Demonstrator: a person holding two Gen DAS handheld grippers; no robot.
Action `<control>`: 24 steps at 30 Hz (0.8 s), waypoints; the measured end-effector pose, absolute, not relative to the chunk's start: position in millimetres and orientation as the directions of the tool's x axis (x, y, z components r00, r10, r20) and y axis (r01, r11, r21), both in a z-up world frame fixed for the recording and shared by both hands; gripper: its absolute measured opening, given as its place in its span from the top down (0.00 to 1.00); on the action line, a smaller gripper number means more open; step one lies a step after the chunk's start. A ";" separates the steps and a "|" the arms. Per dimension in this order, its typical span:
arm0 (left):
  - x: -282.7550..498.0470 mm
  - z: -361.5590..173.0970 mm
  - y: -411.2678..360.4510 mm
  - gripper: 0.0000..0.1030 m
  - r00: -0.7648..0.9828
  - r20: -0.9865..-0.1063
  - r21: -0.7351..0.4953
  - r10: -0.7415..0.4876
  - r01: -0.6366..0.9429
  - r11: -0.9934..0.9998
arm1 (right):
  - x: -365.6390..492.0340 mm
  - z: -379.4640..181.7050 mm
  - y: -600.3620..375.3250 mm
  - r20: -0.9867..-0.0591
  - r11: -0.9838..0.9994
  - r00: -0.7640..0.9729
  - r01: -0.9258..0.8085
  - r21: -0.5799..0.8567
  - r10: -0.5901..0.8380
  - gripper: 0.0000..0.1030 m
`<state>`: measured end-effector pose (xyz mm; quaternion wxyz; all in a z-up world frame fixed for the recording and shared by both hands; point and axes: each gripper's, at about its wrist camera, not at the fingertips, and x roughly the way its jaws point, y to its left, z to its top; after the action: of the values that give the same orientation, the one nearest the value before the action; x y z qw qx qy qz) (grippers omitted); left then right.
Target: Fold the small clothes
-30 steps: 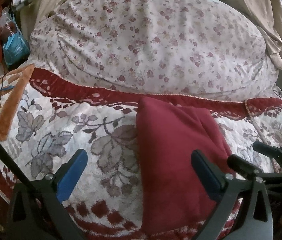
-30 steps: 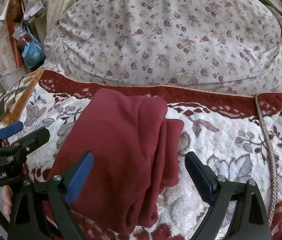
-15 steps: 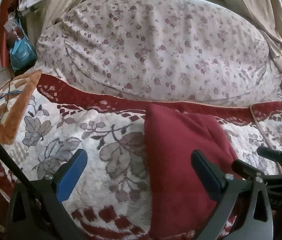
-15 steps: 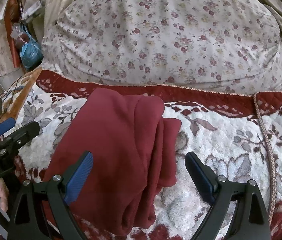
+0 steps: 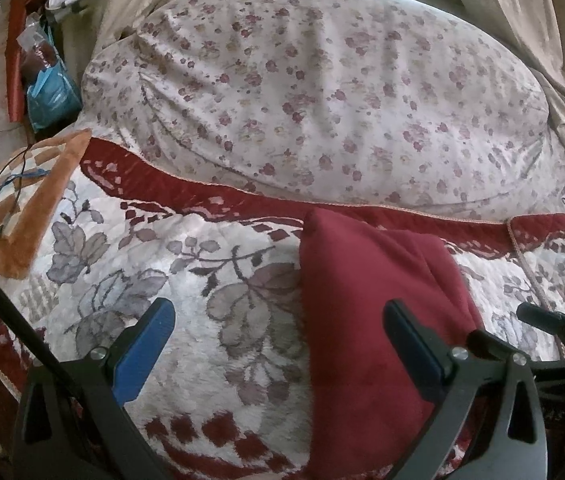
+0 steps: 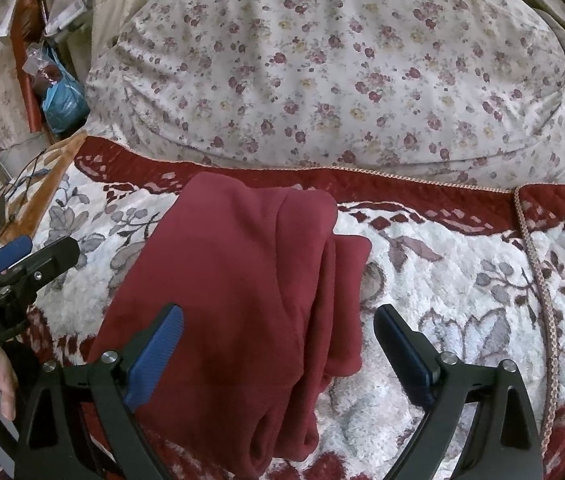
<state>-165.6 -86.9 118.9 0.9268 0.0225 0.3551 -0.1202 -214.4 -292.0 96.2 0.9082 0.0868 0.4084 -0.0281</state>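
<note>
The bed [image 5: 218, 320], under its floral blanket, carries the dark red garment [image 6: 234, 300], already doubled lengthwise with loose layered edges on its right side. Both your left claw [image 5: 278, 344] and right claw [image 6: 278, 344] hang spread and empty above it, so pinch every layer at the near end before you fold it away.

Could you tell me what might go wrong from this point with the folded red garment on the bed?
1. The red garment lies folded on a plush, uneven blanket; its stacked layers along the right edge look loose and could slip apart if nudged.
2. Both the left gripper and right gripper are open, holding nothing, so a careless sweep could drag the fold.
3. The braided cord nearby might snag a finger.
</note>
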 end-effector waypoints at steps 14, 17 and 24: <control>-164.4 117.1 -87.5 0.00 0.719 -0.667 -0.033 -0.195 0.233 0.972 | -206.9 90.4 -286.7 -0.758 0.987 0.652 0.103 0.127 0.030 0.04; -163.2 115.5 -86.2 0.00 0.718 -0.669 -0.028 -0.191 0.233 0.972 | -205.7 88.8 -285.2 -0.760 0.987 0.649 0.098 0.126 0.032 0.04; -163.5 114.9 -88.0 0.00 0.719 -0.668 -0.029 -0.193 0.234 0.972 | -204.6 87.5 -284.2 -0.761 0.988 0.649 0.100 0.122 0.029 0.04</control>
<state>-163.5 -88.0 114.9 0.9266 0.0288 0.3570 -0.1150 -204.6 -284.2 87.5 0.9047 0.0766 0.4187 -0.0197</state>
